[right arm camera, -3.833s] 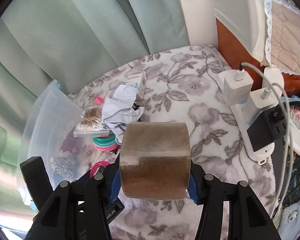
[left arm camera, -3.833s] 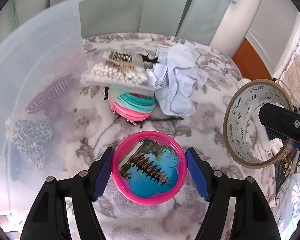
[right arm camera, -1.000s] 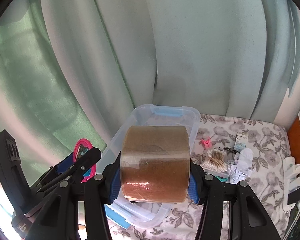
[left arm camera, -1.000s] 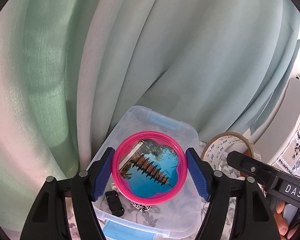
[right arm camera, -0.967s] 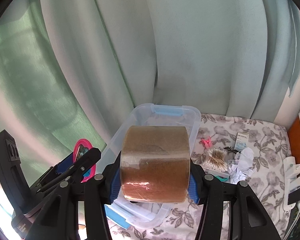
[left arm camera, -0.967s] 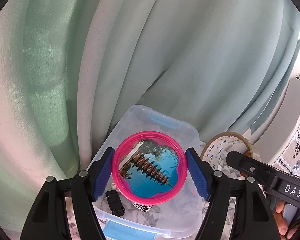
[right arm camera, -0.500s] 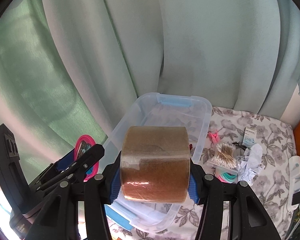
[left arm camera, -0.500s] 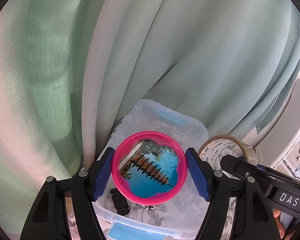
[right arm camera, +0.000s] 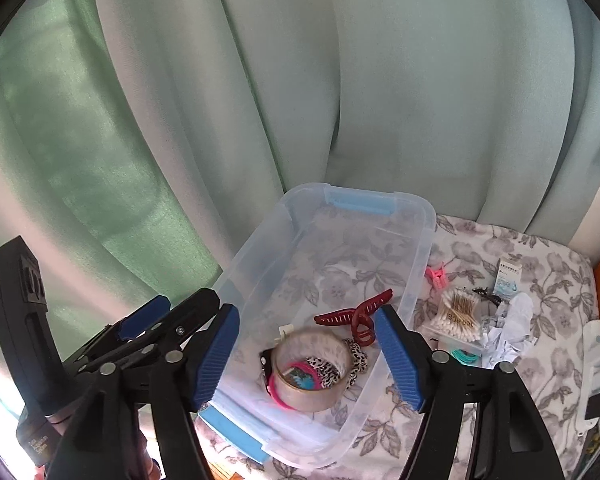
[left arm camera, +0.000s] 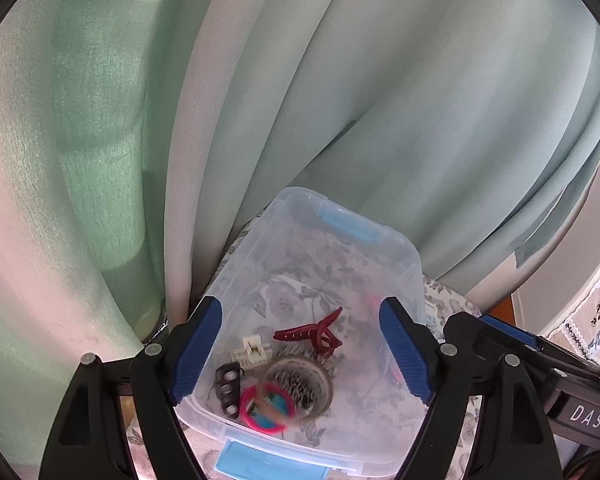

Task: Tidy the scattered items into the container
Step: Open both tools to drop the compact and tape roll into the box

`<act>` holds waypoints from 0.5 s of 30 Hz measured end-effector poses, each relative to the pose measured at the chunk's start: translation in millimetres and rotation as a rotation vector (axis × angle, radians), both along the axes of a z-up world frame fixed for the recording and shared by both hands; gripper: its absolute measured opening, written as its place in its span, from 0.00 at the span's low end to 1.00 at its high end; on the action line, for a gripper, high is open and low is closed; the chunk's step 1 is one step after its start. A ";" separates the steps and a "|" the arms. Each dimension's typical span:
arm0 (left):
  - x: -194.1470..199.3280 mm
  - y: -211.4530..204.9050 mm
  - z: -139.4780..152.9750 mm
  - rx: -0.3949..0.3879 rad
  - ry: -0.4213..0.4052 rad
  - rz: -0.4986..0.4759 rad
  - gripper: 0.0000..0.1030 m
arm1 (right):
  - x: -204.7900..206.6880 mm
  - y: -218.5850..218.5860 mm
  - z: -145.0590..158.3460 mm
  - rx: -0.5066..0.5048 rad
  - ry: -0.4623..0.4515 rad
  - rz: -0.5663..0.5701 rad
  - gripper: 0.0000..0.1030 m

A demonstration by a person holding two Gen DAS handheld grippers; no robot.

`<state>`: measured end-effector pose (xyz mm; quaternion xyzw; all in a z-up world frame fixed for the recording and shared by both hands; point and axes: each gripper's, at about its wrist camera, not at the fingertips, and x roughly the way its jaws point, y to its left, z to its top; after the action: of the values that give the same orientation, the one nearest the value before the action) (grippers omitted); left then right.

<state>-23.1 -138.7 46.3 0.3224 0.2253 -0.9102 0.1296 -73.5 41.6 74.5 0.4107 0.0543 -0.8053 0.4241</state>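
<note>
The clear plastic container [left arm camera: 324, 216] [right arm camera: 260, 248] with blue latches stands below both grippers. Inside it lie the tape roll [left arm camera: 300, 384] [right arm camera: 312, 372], blurred, and the pink round mirror [left arm camera: 268, 408] [right arm camera: 296, 380] beside it. A dark red claw clip [left arm camera: 312, 332] [right arm camera: 356, 316], a leopard scrunchie [right arm camera: 356, 356] and small clips are in there too. My left gripper [left arm camera: 300, 352] hangs above the box, its jaws opening, nothing between them. My right gripper [right arm camera: 308, 352] is beside it, jaws opening and empty.
On the floral cloth [right arm camera: 540, 272] right of the box lie a cotton swab pack [right arm camera: 456, 316], crumpled white paper [right arm camera: 508, 328], teal hair rings [right arm camera: 466, 356], a pink clip [right arm camera: 438, 276] and a small carton [right arm camera: 508, 276]. Green curtains [right arm camera: 340, 80] hang close behind. A power strip [right arm camera: 596, 364] is far right.
Both grippers have opened. The pink mirror has left the left gripper and the tape roll has left the right one, and both now lie in the container.
</note>
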 end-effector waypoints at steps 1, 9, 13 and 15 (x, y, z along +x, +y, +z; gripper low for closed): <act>5.5 1.2 0.5 -0.002 -0.003 -0.001 0.80 | -0.3 1.1 -0.8 -0.001 -0.003 -0.003 0.73; -3.0 13.2 -0.3 -0.036 -0.018 -0.011 0.85 | -6.3 8.6 -5.6 0.012 -0.024 -0.030 0.73; 1.1 16.9 4.4 -0.054 -0.010 -0.009 0.90 | -7.0 14.3 -5.6 0.010 -0.027 -0.045 0.74; 5.1 18.9 7.9 -0.064 -0.005 -0.008 0.91 | -7.3 18.0 -4.7 0.005 -0.027 -0.050 0.76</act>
<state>-18.1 -119.8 54.1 0.3212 0.1945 -0.9166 0.1369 -80.8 59.6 69.8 0.4239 0.0399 -0.8099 0.4034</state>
